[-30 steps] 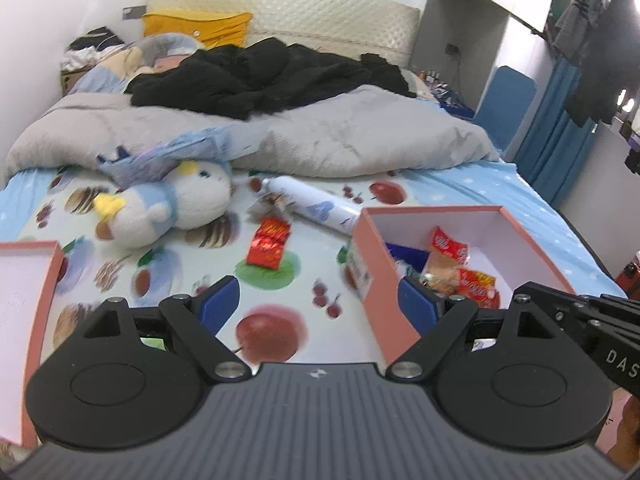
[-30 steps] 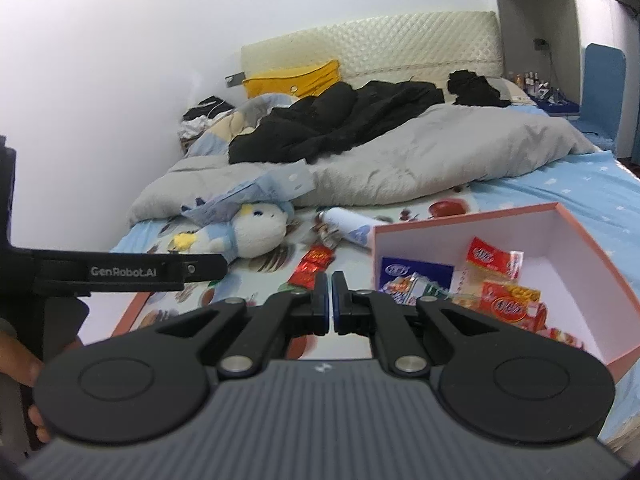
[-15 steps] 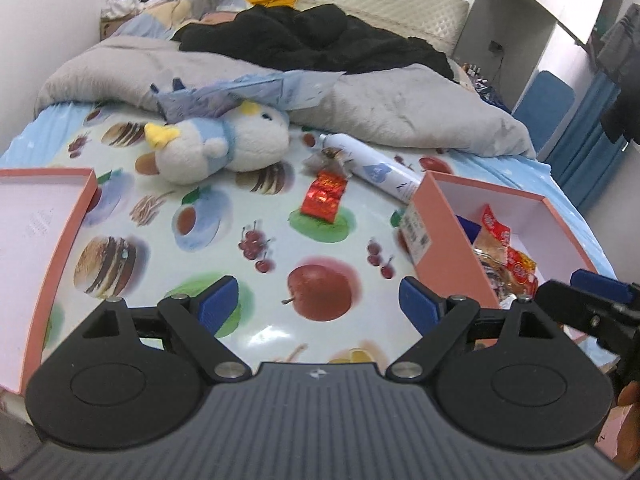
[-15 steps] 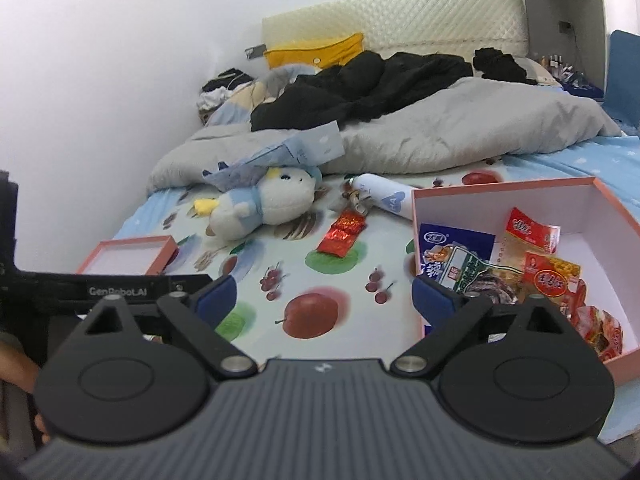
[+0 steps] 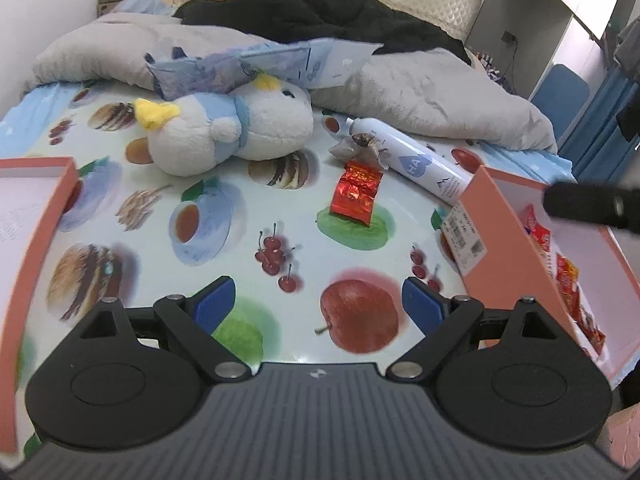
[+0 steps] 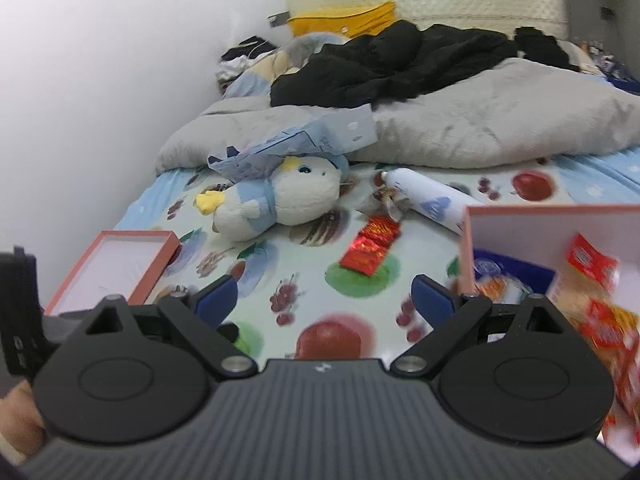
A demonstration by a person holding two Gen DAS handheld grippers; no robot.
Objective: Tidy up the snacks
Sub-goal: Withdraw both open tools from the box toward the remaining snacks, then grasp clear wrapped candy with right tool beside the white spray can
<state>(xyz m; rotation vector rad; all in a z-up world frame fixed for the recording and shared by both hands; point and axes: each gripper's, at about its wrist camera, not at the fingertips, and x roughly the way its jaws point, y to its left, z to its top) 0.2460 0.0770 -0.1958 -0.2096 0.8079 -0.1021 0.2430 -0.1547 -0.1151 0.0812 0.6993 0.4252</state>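
Observation:
A red foil snack packet (image 5: pixel 355 193) lies on the fruit-print bed sheet, also in the right wrist view (image 6: pixel 370 245). A small brown wrapped snack (image 5: pixel 362 145) lies just beyond it against a white tube (image 5: pixel 412 160). The pink box (image 5: pixel 504 236) at the right holds several snack packets (image 6: pixel 592 280). My left gripper (image 5: pixel 320 306) is open and empty, short of the red packet. My right gripper (image 6: pixel 326 298) is open and empty, beside the box's left wall (image 6: pixel 466 248).
A pink box lid (image 6: pixel 116 264) lies at the left, also in the left wrist view (image 5: pixel 28 208). A plush bird (image 5: pixel 228 128) under a blue paper bag (image 5: pixel 256 66) sits behind the snacks. A grey duvet (image 5: pixel 420 92) and black clothes (image 6: pixel 392 60) cover the far bed.
The right gripper opened from shut a second ago. Both grippers have moved forward and left over the sheet, closer to the red packet.

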